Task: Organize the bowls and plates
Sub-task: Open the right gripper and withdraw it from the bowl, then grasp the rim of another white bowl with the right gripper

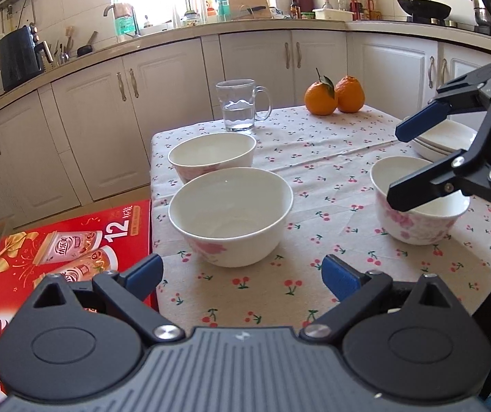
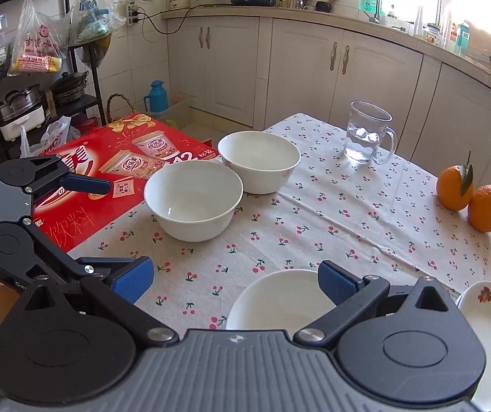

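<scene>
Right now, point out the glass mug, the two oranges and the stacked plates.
glass mug [image 1: 235,110]: left wrist view, its water-filled body.
two oranges [image 1: 320,99]: left wrist view, left orange's skin.
stacked plates [image 1: 451,137]: left wrist view, top plate's rim.

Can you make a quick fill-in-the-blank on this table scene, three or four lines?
1. The clear glass mug holds ____.
2. ____ white ceramic bowls stand on the cherry-print tablecloth.
3. Beside the two oranges, the small white plates lie in a ____.
4. The left gripper is open and holds ____.

Missing words: water; three; stack; nothing
</scene>
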### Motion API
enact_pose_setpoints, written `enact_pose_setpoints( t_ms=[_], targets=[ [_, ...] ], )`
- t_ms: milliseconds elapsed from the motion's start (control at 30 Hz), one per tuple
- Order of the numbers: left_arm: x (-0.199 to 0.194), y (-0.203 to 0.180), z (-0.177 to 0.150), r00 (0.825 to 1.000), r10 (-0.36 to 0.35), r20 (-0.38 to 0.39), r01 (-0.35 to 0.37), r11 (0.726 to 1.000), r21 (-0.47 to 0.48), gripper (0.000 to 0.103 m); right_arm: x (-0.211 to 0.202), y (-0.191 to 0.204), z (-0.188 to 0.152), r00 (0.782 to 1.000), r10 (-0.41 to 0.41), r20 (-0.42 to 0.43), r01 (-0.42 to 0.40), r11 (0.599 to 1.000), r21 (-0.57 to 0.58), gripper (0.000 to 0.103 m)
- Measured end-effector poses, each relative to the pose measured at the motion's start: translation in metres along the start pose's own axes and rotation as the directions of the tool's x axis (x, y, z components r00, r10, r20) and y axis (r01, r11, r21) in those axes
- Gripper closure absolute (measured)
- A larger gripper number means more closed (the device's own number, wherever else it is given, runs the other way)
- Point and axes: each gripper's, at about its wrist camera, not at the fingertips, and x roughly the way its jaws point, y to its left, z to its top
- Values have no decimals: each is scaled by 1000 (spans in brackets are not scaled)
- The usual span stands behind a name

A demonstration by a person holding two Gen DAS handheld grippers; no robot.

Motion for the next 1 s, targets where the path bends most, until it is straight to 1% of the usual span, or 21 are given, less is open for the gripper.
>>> enact_pose_setpoints(
  t_ms=[167,300,533,733,800,1000],
  targets=[
    [16,10,1,1000,1,-8,-1,1000,-7,4,21,2,14,999,29,-21,-30,1000,-10,0],
    [28,14,1,1000,-22,-15,22,1000,-10,4,41,1,28,997,67,-42,-68,997,-26,0],
    [43,17,4,999,-45,-9,45,999,-4,5,75,-5,50,987,133,-88,-137,990,-40,0],
    [50,20,6,998,-67,-3,66,998,-13,5,97,-4,64,980,167,-112,-175,983,-64,0],
    [50,20,7,997,-74,4,74,997,-12,5,104,-6,67,976,180,-120,-188,980,-61,1],
    [52,21,8,996,-89,9,89,996,-19,7,122,-10,71,968,208,-141,-216,976,-41,10]
  ],
)
